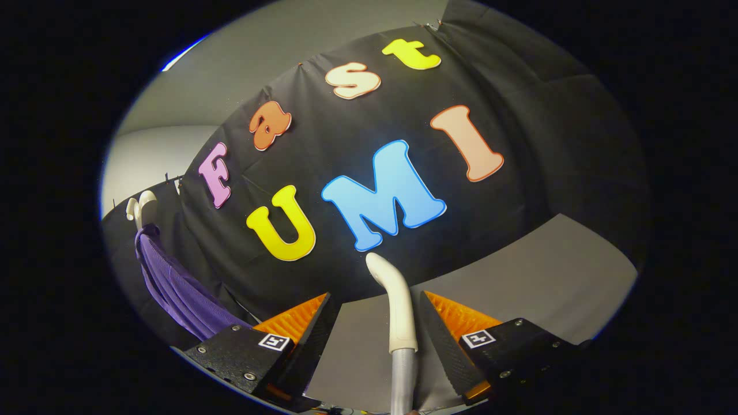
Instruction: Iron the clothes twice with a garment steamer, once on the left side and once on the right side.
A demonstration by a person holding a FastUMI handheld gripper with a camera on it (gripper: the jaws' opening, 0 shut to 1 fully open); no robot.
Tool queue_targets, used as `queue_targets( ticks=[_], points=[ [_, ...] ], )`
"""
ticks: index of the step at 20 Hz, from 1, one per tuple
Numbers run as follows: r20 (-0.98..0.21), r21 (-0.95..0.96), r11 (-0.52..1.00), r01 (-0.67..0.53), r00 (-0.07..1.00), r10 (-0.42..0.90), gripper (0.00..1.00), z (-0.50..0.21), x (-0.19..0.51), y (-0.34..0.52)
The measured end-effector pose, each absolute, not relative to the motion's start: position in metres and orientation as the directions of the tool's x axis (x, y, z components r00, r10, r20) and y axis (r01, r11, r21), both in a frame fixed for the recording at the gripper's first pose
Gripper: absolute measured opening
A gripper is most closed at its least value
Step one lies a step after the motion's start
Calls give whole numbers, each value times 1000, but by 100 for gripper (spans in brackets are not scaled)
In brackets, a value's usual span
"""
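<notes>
Purple shirt (179,288) hangs well off to side; tongs (372,323) spread open around steamer wand (399,311), not pinching. Wand could slip, tip sideways.

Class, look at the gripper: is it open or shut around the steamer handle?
Open. The gripper straddles the steamer handle, with a visible gap on each side between it and the fingers.

Camera rides the tongs (375,323), tilted, facing the booth wall (357,276).
</notes>
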State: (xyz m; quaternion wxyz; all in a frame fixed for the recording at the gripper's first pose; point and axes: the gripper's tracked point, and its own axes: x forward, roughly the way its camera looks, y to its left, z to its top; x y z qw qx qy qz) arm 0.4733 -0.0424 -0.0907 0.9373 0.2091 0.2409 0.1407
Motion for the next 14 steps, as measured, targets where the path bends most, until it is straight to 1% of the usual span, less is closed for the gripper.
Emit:
queue_targets(
  ticks=[3, 9, 11, 14],
  points=[
    [-434, 533, 835, -137, 803, 409, 91, -108, 489, -42],
    [-477, 674, 736, -66, 722, 502, 89, -138, 514, -34],
    [-503, 689, 724, -35, 696, 512, 89, -151, 520, -31],
    [-546, 689, 724, -17, 645, 535, 89, -170, 521, -30]
  ],
)
